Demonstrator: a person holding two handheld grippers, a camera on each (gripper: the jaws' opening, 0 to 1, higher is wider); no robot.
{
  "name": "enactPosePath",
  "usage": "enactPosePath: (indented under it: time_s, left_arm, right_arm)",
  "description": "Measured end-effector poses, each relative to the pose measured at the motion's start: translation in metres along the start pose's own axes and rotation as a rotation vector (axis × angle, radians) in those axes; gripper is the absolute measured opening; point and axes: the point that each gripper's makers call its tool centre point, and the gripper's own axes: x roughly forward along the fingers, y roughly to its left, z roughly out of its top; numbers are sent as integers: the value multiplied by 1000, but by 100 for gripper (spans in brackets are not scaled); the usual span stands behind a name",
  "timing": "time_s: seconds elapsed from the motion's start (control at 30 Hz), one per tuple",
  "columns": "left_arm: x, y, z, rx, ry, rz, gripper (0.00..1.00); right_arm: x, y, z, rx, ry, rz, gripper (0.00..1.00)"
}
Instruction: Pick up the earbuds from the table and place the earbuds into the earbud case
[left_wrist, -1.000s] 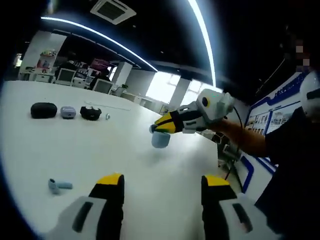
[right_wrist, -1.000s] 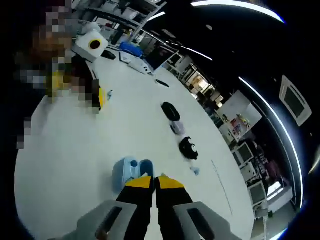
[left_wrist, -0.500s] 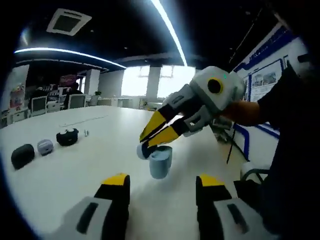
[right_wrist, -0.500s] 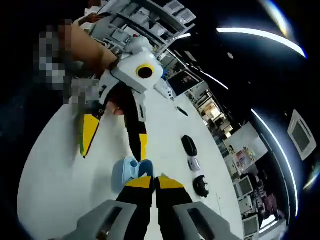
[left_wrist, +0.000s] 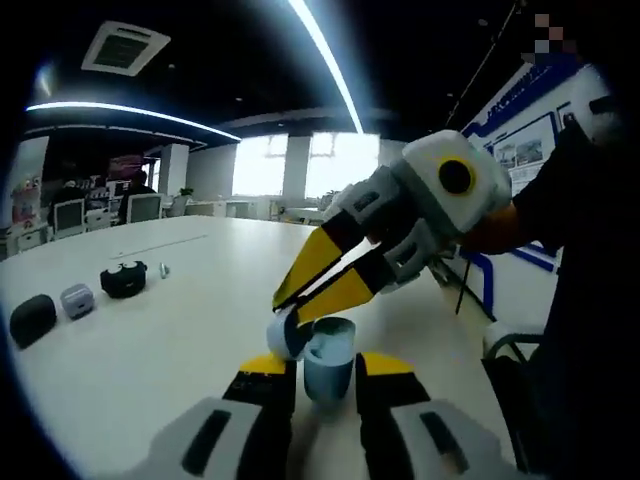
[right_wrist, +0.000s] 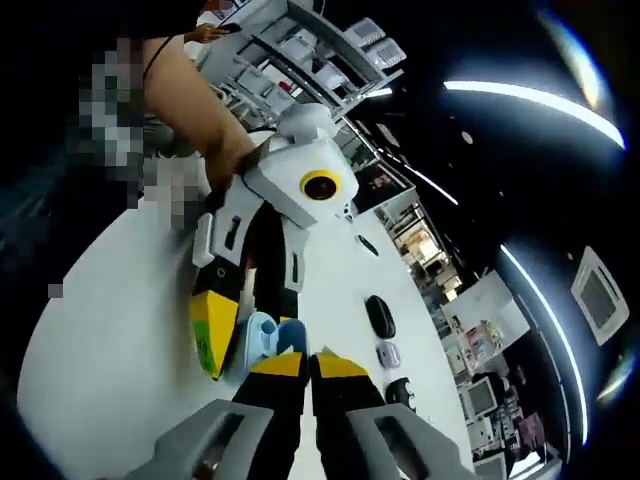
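**Grippers meeting at the earbud case**

Left gripper (left_wrist: 325, 365): yellow-tipped jaws on either side of the pale blue open earbud case (left_wrist: 328, 358), a narrow gap remaining; cannot tell whether they touch it. Right gripper (left_wrist: 288, 312) reaches in from above, jaws clenched; cannot tell what, if anything, is between them. Tips at the case's open lid. Case stands on the white surface (left_wrist: 180, 340). Far left: black oval case (left_wrist: 33, 319), small grey case (left_wrist: 77, 299), black round case (left_wrist: 124, 279), well apart.

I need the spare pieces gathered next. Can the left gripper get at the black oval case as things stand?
Probably not yet: the left gripper is closed around the blue earbud case, and the black oval case lies well off to its side across bare table.
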Motion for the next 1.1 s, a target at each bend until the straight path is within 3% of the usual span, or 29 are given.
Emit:
enactPosePath:
  time_s: [0.4, 0.73, 0.9, 1.1]
  left_arm:
    - [3, -2, -7, 14, 42, 6, 20]
    - [1, -2, -3, -14, 16, 2, 19]
    - [1, -1, -3, -24, 15, 7, 19]
    - [0, 1, -3, -31, 17, 17, 19]
  right_arm:
    - [0, 6, -2, -127, 11, -7, 2]
    - [-1, 2, -1, -114, 2, -23, 3]
    - [-3, -3, 2, -71, -20, -41, 10]
    - [-9, -7, 4, 8, -46, -46, 10]
